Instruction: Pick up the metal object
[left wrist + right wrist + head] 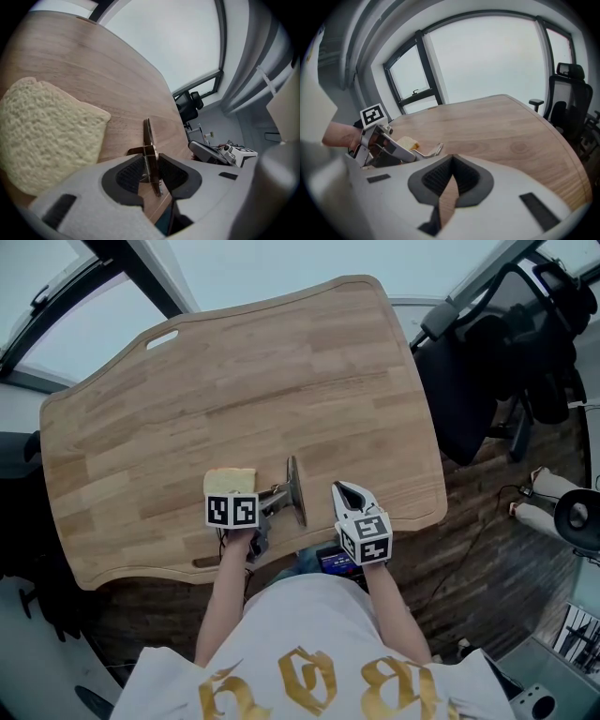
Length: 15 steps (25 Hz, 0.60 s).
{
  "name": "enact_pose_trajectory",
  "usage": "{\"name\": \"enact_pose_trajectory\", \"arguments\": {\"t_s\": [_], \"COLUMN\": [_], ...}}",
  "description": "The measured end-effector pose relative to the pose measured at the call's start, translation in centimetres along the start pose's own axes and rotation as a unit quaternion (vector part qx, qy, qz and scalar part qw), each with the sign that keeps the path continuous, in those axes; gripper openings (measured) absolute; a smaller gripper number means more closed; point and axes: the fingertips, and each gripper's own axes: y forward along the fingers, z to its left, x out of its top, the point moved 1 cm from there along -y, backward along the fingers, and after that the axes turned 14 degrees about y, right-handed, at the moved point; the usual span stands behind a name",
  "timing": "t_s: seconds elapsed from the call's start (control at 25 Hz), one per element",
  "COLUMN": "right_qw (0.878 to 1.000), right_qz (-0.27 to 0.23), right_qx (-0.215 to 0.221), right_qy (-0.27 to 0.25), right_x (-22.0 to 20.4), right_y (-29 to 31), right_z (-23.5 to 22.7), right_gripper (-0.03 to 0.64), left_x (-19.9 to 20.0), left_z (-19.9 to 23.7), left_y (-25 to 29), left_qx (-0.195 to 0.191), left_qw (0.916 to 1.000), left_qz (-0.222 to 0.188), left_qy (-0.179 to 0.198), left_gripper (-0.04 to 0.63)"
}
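Note:
A thin metal object (295, 491) with a small spring stands on edge near the front of the wooden table (234, 381). My left gripper (274, 500) is shut on the metal object (149, 140), whose spring end sits between the dark pads (129, 174) of the left gripper (151, 164). A slice of bread (230, 480) lies just left of it and fills the left of the left gripper view (47, 136). My right gripper (352, 495) hovers to the right of the metal object, shut and empty (452, 164). It looks at the left gripper (384, 145) and metal object (433, 150).
A black office chair (487, 362) stands off the table's right edge, also the chair (565, 93) in the right gripper view. Large windows (487, 56) lie beyond the far edge. The table's front edge runs close under both grippers, with dark wood floor (469, 549) to the right.

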Motion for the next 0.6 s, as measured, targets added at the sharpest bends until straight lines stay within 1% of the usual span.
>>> {"name": "enact_pose_trajectory", "arguments": {"t_s": [0.2,0.32,0.6], "right_qw": [1.000,1.000,1.000], "right_qz": [0.000,0.000,-0.005], "right_qx": [0.000,0.002,0.008], "right_qy": [-0.001,-0.002,-0.002], "right_x": [-0.02,0.06,0.04], "right_y": [-0.09,-0.11,-0.27], "right_z": [-0.08,-0.08,-0.08], "right_gripper": [0.011,0.011,0.012], "left_x": [-0.11,0.03,-0.27], "left_z": [0.17,0.30,0.46], "left_y": [0.13,-0.11,-0.61], "left_qx": [0.003,0.010,0.027], "left_qw": [1.0000,0.9999,0.9996], "left_qz": [0.002,0.001,0.007], "left_qy": [-0.009,-0.014,0.000], "left_gripper": [0.110,0.095,0.086]}}
